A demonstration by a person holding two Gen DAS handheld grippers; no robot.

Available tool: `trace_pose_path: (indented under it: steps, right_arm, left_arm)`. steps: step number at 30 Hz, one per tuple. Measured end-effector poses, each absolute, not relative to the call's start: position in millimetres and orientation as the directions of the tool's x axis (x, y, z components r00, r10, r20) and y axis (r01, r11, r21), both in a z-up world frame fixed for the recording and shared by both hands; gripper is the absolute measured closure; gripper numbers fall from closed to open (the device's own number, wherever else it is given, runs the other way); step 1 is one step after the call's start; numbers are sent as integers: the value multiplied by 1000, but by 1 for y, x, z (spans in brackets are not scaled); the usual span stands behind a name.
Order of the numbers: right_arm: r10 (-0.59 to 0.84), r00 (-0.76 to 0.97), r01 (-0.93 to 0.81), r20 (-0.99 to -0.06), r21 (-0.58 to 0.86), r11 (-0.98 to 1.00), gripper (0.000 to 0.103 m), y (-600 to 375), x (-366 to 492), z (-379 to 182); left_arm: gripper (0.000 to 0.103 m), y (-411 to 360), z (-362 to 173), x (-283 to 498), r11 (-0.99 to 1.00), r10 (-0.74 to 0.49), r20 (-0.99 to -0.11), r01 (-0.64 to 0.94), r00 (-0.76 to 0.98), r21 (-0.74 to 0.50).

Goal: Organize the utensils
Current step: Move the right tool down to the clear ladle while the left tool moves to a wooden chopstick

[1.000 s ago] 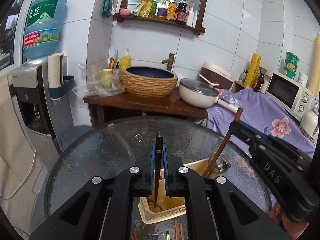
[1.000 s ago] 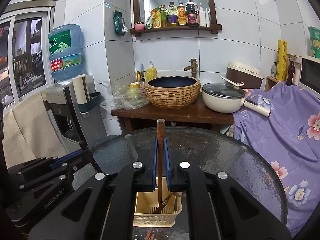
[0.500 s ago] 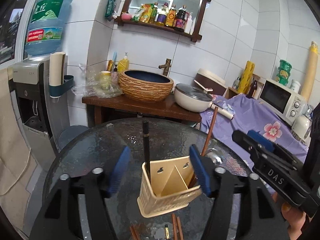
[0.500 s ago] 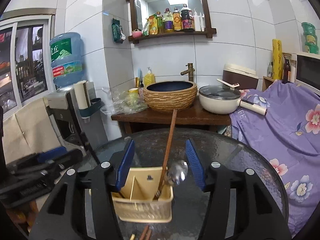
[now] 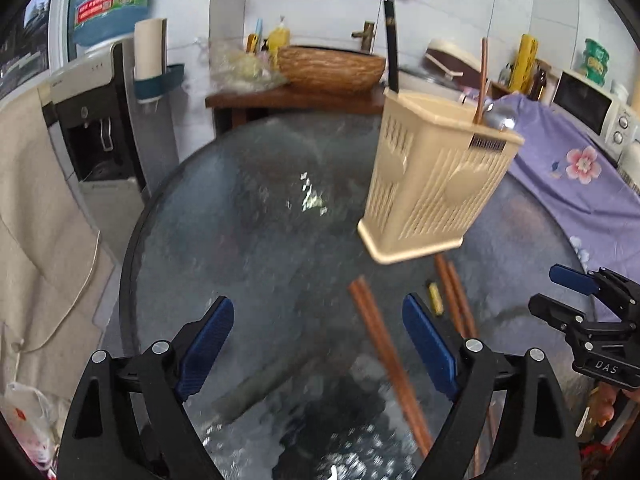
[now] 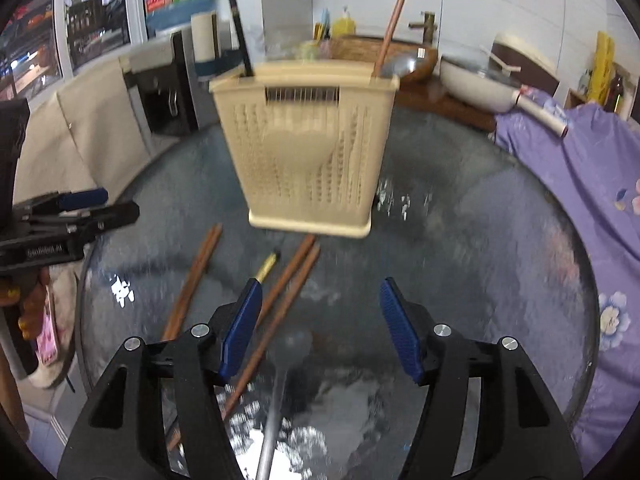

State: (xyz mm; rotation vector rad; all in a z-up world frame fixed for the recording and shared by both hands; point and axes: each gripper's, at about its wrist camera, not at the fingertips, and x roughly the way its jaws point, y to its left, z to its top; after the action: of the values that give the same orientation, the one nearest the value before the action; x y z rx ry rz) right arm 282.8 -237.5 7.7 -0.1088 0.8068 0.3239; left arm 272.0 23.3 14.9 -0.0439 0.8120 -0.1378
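We count one utensil basket (image 6: 308,148) holding two utensils, four brown chopsticks (image 6: 288,280) and one spoon (image 6: 294,344) on the counter (image 6: 480,260).

The beige utensil holder (image 6: 310,148) stands mid-tabletop (image 6: 480,240), blocking the far centre. Brown chopsticks (image 6: 288,280) and a spoon (image 6: 280,380) lie scattered on the near side. Bare glass lies right of the holder and on the left half (image 5: 240,220).
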Motion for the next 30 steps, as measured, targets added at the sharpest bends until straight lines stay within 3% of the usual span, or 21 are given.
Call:
trace_pose_path:
  steps: [5,11,30]
  right_arm:
    - [237,572,-342,-785,35,939,42,-238,266,-22]
    - [208,546,-353,-812,3,936,42,-231,252,-41]
    - [209,510,-356,-835,16,934,43,-221,260,-51]
  left_arm:
    - [37,23,-4,260,987,-150,-753,148,641,-71]
    - [46,7,-19,259,978,-171,-782,197,599,-63]
    - [56,-11,-38,257,968,-190,-809,242,557,-60]
